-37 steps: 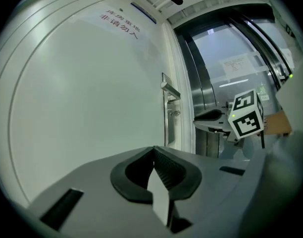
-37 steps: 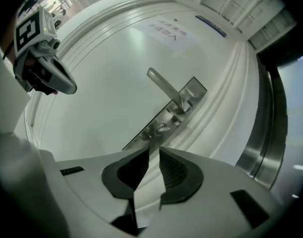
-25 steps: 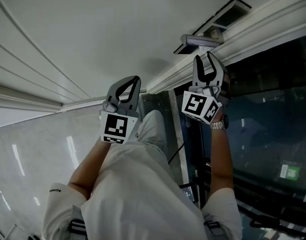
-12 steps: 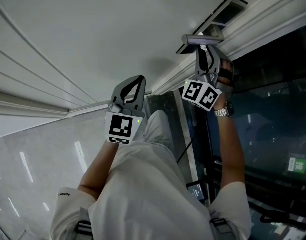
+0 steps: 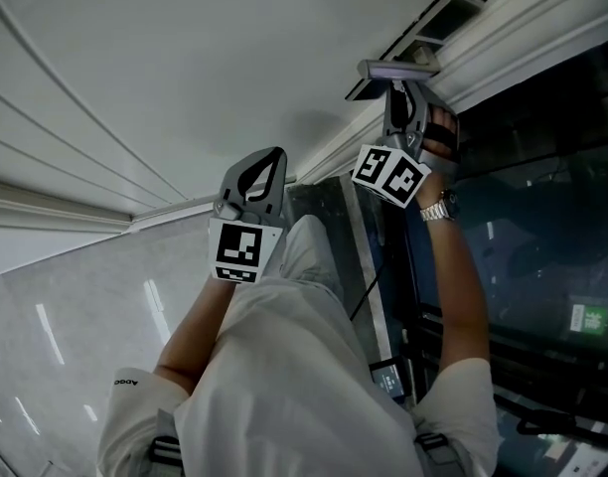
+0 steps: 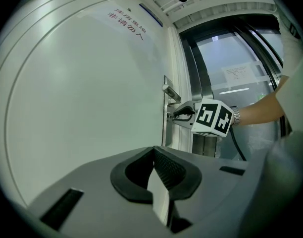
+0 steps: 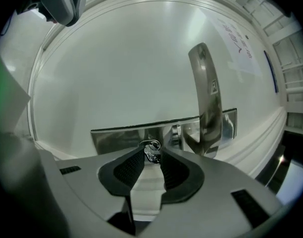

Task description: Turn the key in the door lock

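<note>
R gripper (image 5: 401, 102) at the lock, jaws closing, pads pinching key (image 7: 151, 153). Key's in the plate (image 7: 117, 137), just beside handle (image 7: 207, 93). L gripper (image 6: 154, 152) jaws together, empty, facing the door (image 6: 82, 93).

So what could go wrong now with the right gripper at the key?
The right gripper is closing its jaws on the key with only their tips, so it may slip when twisted. The door handle sits close beside the lock; rolling the gripper could knock it.

Key (image 7: 152, 154) between closing tool (image 7: 152, 150) jaws — handle (image 7: 206, 93) beside
</note>
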`<control>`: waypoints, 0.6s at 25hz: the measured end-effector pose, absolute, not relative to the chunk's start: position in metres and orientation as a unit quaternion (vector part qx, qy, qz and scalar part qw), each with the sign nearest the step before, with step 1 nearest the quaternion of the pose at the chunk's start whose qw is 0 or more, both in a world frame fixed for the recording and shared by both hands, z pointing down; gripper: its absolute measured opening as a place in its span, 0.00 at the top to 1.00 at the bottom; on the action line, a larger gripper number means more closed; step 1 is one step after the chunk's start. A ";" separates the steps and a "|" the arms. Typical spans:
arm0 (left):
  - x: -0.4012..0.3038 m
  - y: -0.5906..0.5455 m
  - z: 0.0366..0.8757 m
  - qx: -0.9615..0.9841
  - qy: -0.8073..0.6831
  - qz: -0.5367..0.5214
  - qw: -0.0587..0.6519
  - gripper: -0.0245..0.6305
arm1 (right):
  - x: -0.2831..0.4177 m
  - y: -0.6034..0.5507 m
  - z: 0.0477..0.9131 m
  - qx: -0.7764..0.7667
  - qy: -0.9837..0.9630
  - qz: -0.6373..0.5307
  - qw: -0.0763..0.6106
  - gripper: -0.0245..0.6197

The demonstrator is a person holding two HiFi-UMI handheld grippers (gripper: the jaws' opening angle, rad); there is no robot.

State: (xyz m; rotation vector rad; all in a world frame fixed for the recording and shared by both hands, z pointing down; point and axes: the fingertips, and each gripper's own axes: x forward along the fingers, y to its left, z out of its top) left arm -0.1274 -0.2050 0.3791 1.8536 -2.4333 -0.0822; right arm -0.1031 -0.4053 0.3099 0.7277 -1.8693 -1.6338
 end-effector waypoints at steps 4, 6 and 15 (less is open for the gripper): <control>-0.119 -0.207 0.381 0.608 -0.792 -0.028 0.043 0.95 | -0.100 -0.409 0.311 0.274 -0.698 -0.600 0.280 0.92; -0.115 -0.207 0.383 0.611 -0.790 -0.025 0.043 0.95 | -0.099 -0.411 0.310 0.288 -0.711 -0.580 0.274 0.95; -0.114 -0.207 0.386 0.609 -0.792 -0.018 0.045 0.95 | -0.100 -0.411 0.309 0.301 -0.713 -0.574 0.267 0.95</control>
